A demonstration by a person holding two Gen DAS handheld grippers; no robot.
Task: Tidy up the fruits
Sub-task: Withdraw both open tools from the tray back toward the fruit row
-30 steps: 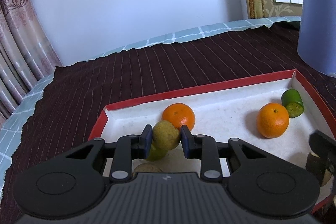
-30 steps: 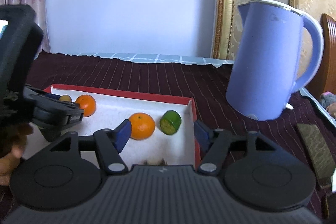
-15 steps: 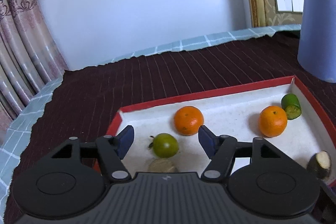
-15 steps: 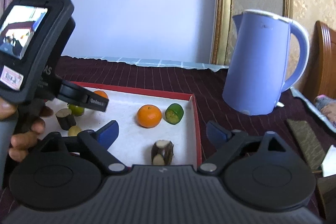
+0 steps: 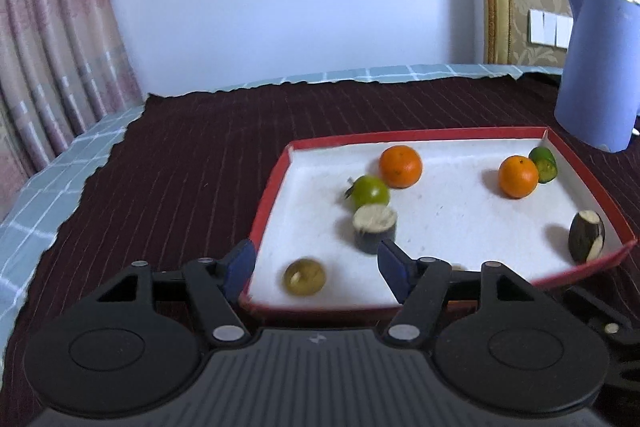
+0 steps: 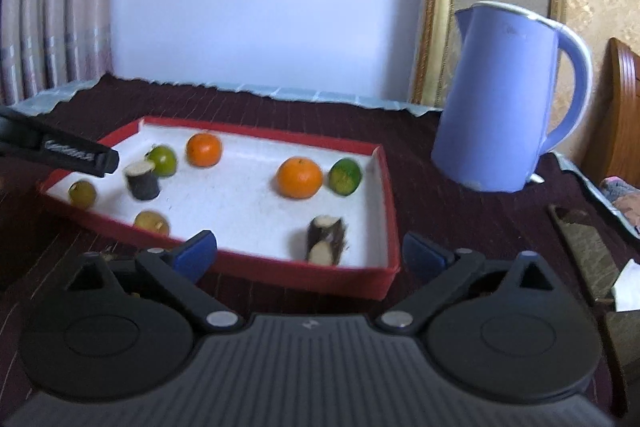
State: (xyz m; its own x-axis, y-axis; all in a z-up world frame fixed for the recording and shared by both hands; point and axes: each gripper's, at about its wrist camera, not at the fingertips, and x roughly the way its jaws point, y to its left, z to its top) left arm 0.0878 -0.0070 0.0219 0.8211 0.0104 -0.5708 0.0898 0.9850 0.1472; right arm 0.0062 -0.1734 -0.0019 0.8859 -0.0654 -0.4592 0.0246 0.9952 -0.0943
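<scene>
Both claws are spread wide and empty — the left claw (image 5: 316, 265) frames a small yellow-green fruit (image 5: 305, 276) just ahead between its fingers, inside the red tray (image 5: 267, 201). The right claw (image 6: 310, 253) hangs before the tray's near wall. The fruit looks light, round and prone to roll — pinch gently across its middle.

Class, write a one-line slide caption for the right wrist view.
Open right tool faces a red tray of fruit beside a blue kettle.
</scene>
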